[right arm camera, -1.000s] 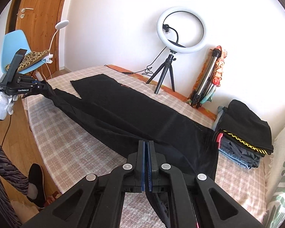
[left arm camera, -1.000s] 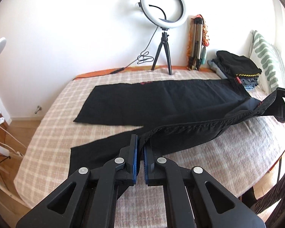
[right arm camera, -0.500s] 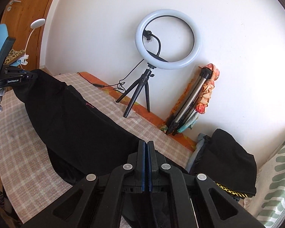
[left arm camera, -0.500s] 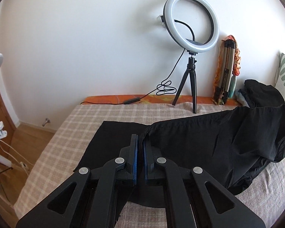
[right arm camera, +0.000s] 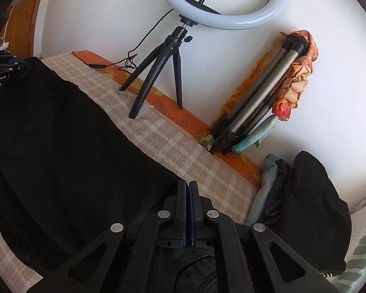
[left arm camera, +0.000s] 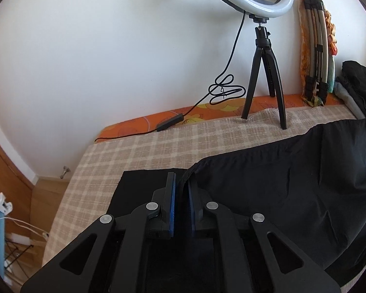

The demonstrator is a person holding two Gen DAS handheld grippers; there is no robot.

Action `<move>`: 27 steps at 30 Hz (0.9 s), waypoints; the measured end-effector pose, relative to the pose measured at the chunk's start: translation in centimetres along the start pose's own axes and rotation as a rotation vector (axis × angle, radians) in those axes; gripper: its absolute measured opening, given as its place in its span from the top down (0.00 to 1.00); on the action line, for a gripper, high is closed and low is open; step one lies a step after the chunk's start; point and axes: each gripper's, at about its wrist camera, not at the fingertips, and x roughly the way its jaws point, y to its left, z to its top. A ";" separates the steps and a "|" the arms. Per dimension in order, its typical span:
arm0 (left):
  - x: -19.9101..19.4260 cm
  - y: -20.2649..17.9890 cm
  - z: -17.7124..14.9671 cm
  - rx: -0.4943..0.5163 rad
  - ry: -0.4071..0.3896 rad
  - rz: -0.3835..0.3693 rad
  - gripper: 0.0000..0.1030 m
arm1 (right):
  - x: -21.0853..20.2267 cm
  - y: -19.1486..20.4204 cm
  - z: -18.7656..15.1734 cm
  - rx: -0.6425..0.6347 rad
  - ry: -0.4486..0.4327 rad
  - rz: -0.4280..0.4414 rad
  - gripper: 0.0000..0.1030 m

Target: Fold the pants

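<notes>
- Left wrist view: a second ago the pants were lying spread out with one leg lifted and stretched between the two tools. Now that near leg has been carried across and is lying on top of the other leg, so the lengthwise fold looks all but made.
- The left tongs are opening at this moment. A narrow gap is showing between the blue pads, where before they were clamped flat together. The hem edge of the top leg is still running up between them, but the pads no longer seem to be pressing on it; I judge this to be the release of the hem.
- Just ahead of the left tongs the square end of the lower leg is peeking out on the checked bed cover, so the two hems are sitting close but not exactly matched. Farther ahead, the ring light is standing on its tripod against the wall.
- Right wrist view: the bed has come much closer since a second ago, and the pants are now lying in one wide black band stretching away to the left of the right tongs, up to the other tool at the far left edge.
- The right tongs are staying pressed together with no gap, and black cloth of the waist end is gathering under and behind them; it appears clamped there, though the pinch point itself is hard to make out. To their right a pile of folded clothes is sitting well clear.
</notes>
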 end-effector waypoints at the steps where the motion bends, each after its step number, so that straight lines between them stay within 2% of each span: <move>1: 0.6 -0.1 0.2 0.006 0.006 0.007 0.83 | 0.7 0.0 0.0 -0.002 0.013 -0.006 1.00; 5: 1.6 0.9 0.3 -0.041 0.011 -0.008 0.70 | 3.0 -0.2 0.0 -0.002 0.048 -0.013 1.00; 7: 1.4 2.0 0.4 -0.079 0.002 -0.014 0.58 | 3.8 -0.3 0.0 -0.003 0.059 -0.019 1.00; 13: -1.0 8.0 1.2 -0.189 -0.037 0.017 0.55 | 5.4 -0.3 0.2 0.015 0.092 -0.016 1.00; 14: -1.5 9.4 1.1 -0.211 -0.038 0.015 0.54 | 5.3 -0.3 0.2 0.022 0.087 -0.016 0.98; 17: -2.4 12.7 -0.3 -0.273 -0.021 -0.022 0.52 | 3.8 -0.5 0.3 0.063 0.049 -0.009 0.65; 20: -2.2 14.2 -2.8 -0.302 0.040 -0.052 0.52 | 1.4 0.0 0.1 0.079 0.009 0.021 0.62; 23: -1.7 14.1 -5.5 -0.314 0.092 -0.075 0.52 | -2.0 0.9 -0.1 0.090 -0.039 0.083 0.58; 24: -1.6 13.9 -6.3 -0.326 0.101 -0.088 0.52 | -3.3 1.4 -0.2 0.096 -0.055 0.114 0.54; 27: -0.9 13.0 -7.7 -0.326 0.141 -0.109 0.52 | -6.5 2.8 -1.9 0.104 -0.086 0.221 0.53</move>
